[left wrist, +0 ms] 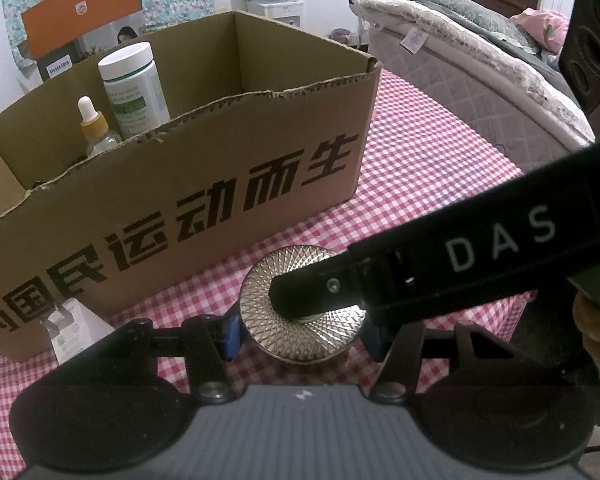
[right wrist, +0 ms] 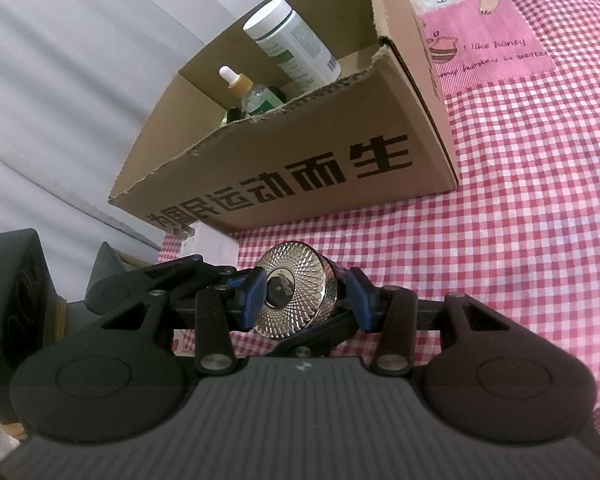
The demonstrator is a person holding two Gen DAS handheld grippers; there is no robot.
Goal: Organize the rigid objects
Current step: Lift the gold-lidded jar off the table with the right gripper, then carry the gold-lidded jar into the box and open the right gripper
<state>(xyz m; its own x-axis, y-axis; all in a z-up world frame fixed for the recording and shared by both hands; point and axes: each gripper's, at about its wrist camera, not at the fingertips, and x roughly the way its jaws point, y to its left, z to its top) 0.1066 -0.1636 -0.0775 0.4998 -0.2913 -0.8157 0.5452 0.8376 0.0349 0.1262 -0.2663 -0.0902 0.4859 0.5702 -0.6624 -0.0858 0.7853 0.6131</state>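
Two grippers close on one round jar (left wrist: 304, 312) with a faceted, mirror-bright metal lid, just in front of the corrugated cardboard box (left wrist: 204, 184) on gingham cloth (left wrist: 420, 168). Left gripper (left wrist: 302, 330) clamps its sides with blue pads; right gripper (right wrist: 306, 300) pinches it likewise. Inside the box stand a white cylindrical bottle (left wrist: 134, 84) and a dropper bottle (left wrist: 94, 128).

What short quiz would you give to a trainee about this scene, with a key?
1. True or false: the white-capped bottle stands inside the cardboard box.
2. What sits between the pads of the left gripper? A) a dropper bottle B) the silver-lidded jar C) the white-capped bottle
3. Fill in: the tablecloth is checked in ___ and white.
Key: 1 true; 2 B; 3 pink.
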